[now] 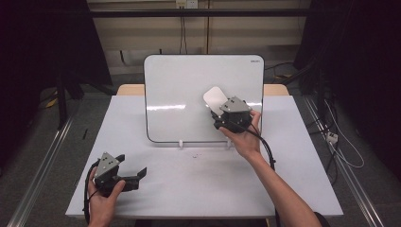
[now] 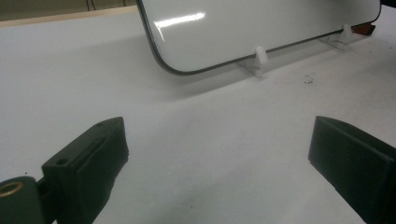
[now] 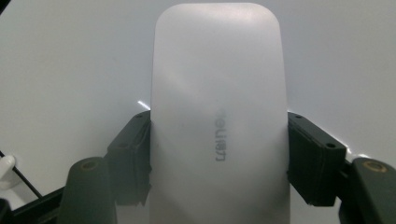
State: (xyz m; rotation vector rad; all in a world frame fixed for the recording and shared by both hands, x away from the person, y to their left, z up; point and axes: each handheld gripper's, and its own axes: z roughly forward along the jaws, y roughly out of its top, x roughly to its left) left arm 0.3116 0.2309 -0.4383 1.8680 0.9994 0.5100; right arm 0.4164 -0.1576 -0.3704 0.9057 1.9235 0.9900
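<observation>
Clamping eraser [image 3: 217, 121] edges, right claw [image 1: 221, 107] against whiteboard [image 1: 179, 94].

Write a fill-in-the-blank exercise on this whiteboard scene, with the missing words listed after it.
1. The right gripper is shut on a white ____.
2. The eraser is held against the ____.
3. The left gripper rests on the table with its jaws ____.
4. The whiteboard stands on two small white ____.

Missing words: eraser; whiteboard; open; clips
</observation>
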